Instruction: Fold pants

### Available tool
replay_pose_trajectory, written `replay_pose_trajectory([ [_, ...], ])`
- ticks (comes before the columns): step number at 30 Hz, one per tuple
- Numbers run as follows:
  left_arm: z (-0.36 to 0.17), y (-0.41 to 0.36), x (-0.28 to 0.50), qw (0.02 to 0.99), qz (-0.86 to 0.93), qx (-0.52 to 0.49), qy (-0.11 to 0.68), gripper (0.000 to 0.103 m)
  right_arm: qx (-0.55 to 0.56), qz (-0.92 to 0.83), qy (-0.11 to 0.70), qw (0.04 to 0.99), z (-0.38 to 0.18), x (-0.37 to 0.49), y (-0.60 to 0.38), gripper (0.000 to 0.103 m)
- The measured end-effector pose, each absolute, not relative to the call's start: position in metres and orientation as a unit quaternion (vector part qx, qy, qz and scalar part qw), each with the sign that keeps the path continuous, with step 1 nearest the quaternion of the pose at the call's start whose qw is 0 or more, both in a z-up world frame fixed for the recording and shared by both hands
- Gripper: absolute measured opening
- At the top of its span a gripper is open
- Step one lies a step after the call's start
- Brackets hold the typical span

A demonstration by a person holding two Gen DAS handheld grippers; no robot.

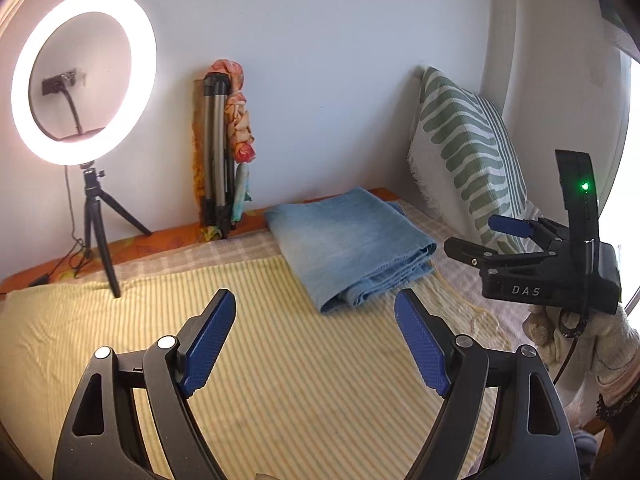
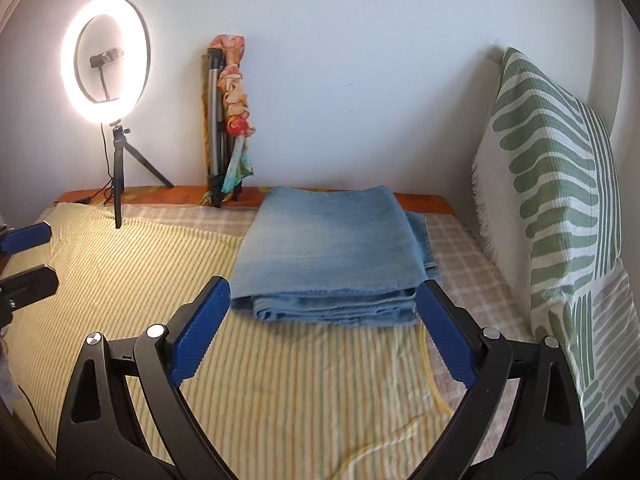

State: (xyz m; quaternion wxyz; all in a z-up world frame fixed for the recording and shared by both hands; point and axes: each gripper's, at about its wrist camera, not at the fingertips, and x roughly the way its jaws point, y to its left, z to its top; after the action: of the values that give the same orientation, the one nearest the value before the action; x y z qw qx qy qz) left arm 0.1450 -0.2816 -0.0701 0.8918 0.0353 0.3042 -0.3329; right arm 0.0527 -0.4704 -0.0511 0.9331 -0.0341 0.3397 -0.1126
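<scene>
Here the left gripper and the right gripper both hover over the striped yellow cloth, jaws spread wide with nothing between them. Just beyond lie the folded blue pants, flat on the bed. Farther back, a lit ring light and a folded tripod stand against the wall, with a green-patterned pillow propped at the right.

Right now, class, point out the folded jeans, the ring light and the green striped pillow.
folded jeans (image 2: 328, 240): right wrist view, top layer.
ring light (image 1: 82, 76): left wrist view, on its glowing ring's bottom edge? No: (image 1: 144, 76) right rim.
green striped pillow (image 2: 552, 184): right wrist view, front face.
</scene>
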Motion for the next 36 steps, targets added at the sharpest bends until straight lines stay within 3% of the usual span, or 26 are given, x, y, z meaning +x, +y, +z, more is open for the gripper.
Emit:
replay_pose_trajectory([
  [13,-0.081,-0.237,0.126,0.901,-0.31,0.049,0.298,0.087,-0.029,-0.123,0.341,0.932,-0.08,0.041,-0.433,0.096],
  [36,-0.081,-0.233,0.125,0.91,-0.263,0.081,0.311,0.088,-0.033,-0.117,0.324,0.938,-0.082,0.047,-0.421,0.096],
])
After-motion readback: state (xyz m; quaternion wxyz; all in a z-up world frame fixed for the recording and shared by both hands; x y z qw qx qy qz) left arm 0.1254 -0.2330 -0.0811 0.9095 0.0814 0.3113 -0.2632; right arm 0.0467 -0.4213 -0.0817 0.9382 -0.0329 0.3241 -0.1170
